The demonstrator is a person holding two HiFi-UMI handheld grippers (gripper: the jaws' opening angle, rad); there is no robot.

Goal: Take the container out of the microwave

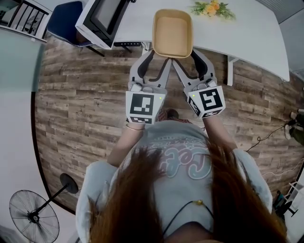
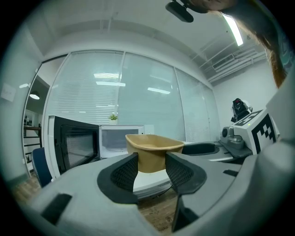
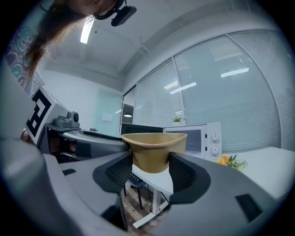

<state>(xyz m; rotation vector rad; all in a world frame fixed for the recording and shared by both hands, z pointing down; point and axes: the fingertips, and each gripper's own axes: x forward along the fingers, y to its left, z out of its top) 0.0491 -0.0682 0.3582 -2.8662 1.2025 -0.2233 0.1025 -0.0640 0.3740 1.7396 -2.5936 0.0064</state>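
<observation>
A tan, empty, rounded-rectangle container [image 1: 172, 32] hangs in the air over the near edge of the white table [image 1: 247, 33]. My left gripper [image 1: 157, 56] is shut on its near left corner and my right gripper [image 1: 188, 56] on its near right corner. In the left gripper view the container [image 2: 154, 148] sits between the pads of that gripper [image 2: 152, 168]. The right gripper view shows the same container [image 3: 154, 150] clamped in that gripper [image 3: 151, 171]. The white microwave [image 1: 102, 19] stands at the table's left end with its dark door [image 2: 73, 145] swung open.
Orange flowers [image 1: 212, 8] lie on the table behind the container. A blue chair [image 1: 66, 21] stands left of the microwave. A table leg [image 1: 230, 69] and cables reach the wooden floor [image 1: 80, 109], and a standing fan [image 1: 33, 216] is at the lower left.
</observation>
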